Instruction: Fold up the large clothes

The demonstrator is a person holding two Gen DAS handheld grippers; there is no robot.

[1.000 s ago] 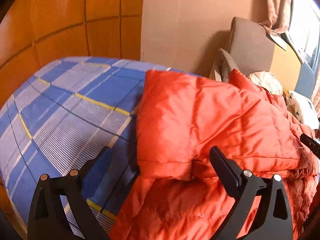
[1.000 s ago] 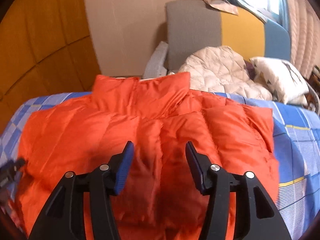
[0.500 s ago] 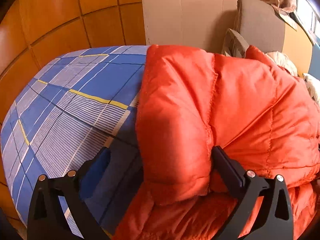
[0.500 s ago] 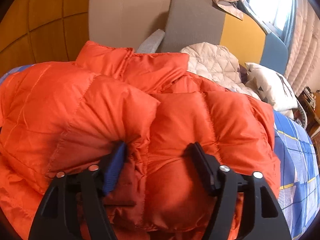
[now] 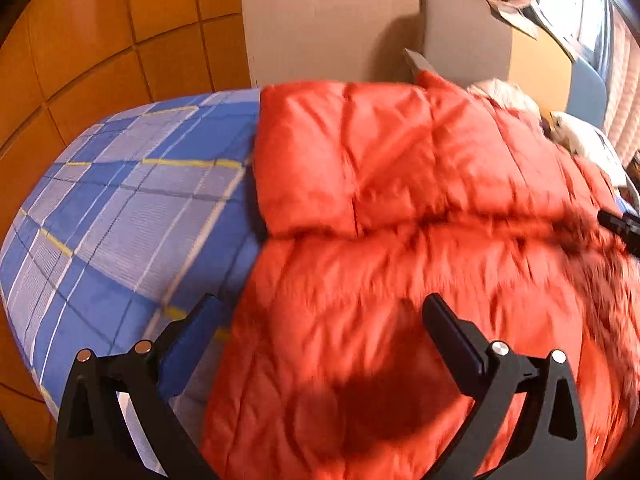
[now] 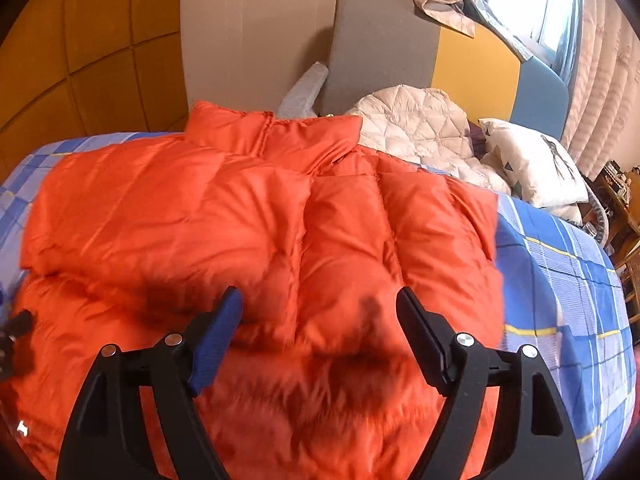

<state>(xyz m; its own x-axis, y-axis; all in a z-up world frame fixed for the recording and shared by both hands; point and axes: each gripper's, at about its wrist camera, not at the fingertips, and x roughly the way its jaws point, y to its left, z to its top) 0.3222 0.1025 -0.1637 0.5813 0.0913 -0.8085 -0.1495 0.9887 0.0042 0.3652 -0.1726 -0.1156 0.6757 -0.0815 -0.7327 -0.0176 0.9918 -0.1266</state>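
Springing back: puffy down fill could push the folded sleeve panels open again now that nothing pins them, undoing the fold on the bright orange quilted puffer jacket (image 6: 280,232).
Snag risk: right claw (image 6: 320,312) hovers just above the jacket's lower half with jaws opening and nothing between them; a low pass from here could catch the slippery shell and drag a panel askew.
Left side: left claw (image 5: 320,320) stands spread wide over the jacket's left edge, gripping nothing; a careless grab there could pinch the blue plaid bed sheet (image 5: 132,208) along with the fabric.
Uneven halves: my read is that the bottom hem goes up next, and a lopsided lift by the two claws would leave a crooked bundle.
Jacket position: lying flat on the bed, collar toward the grey, yellow and blue sofa (image 6: 440,52), hem nearest the claws.
Jacket look: both sides folded inward over the chest, meeting near the middle; stand-up collar upright, glossy, thick, creased.
Neighbours: cream quilted garment (image 6: 416,120) just beyond the jacket's collar, patterned white cushion (image 6: 532,164) beside that.
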